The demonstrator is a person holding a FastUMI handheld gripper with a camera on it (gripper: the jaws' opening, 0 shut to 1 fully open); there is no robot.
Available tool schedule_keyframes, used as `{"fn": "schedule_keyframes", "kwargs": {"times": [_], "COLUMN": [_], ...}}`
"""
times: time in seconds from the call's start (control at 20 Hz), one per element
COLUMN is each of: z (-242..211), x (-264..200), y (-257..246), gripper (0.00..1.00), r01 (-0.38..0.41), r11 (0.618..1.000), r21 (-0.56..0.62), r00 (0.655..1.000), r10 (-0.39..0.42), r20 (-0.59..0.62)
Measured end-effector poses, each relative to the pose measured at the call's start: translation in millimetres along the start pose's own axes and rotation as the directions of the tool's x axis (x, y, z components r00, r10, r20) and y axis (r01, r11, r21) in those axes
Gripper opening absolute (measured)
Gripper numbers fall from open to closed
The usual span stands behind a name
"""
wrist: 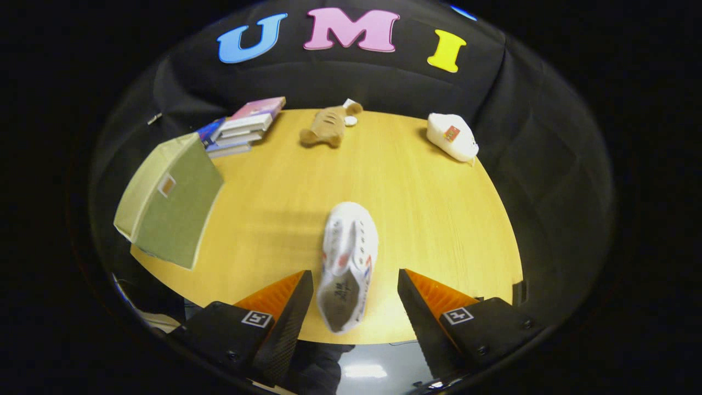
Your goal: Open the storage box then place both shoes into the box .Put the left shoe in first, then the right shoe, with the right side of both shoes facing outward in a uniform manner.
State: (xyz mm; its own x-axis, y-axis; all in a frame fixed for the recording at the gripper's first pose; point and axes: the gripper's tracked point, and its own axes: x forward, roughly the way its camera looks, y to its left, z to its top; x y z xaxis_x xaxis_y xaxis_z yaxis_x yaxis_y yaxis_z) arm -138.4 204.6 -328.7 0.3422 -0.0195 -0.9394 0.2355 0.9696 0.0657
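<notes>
A white shoe (pixel 347 262) lies on the wooden table (pixel 417 208), toe pointing away from me, its heel end between my two fingers. My gripper (pixel 355 282) hovers above it, open, and neither finger touches the shoe. A green fabric storage box (pixel 171 200) stands at the table's left edge, well to the left of the fingers, with its lid down. A second white shoe (pixel 453 137) lies on its side at the far right corner of the table.
A stack of books (pixel 244 125) sits at the far left behind the box. A brown plush toy (pixel 324 127) lies at the far middle with a small white object beside it. The table's near edge runs just under my fingers.
</notes>
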Motion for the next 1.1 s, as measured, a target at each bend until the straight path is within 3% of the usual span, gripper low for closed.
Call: {"fn": "schedule_keyframes", "kwargs": {"times": [0.3,0.65,0.75,0.8,0.9,0.95,1.05,1.1], "z": [-32.7,-2.3,3.0,-1.4,-1.2,1.5,-0.3,-2.4], "x": [58.3,101.0,113.9,119.6,120.3,117.6,117.1,116.0], "y": [-18.8,-18.4,-10.7,-1.4,-5.8,-11.9,-19.3,-15.6], "gripper": [0.91,0.85,0.76,0.66,0.43,0.36,0.09,0.06], "r01": [-0.008,-0.009,-0.024,-0.062,-0.026,-0.01,-0.01,-0.035], "r11": [0.998,1.0,0.999,0.998,0.996,0.995,0.992,0.986], "r21": [-0.069,-0.027,-0.021,0.007,0.085,0.095,0.128,0.163], "r00": [0.997,1.0,0.999,0.998,0.999,1.0,0.999,0.998], "r10": [0.003,0.009,0.024,0.062,0.028,0.012,0.015,0.044], "r20": [-0.076,0.01,0.022,-0.006,-0.024,-0.021,-0.039,-0.05]}}
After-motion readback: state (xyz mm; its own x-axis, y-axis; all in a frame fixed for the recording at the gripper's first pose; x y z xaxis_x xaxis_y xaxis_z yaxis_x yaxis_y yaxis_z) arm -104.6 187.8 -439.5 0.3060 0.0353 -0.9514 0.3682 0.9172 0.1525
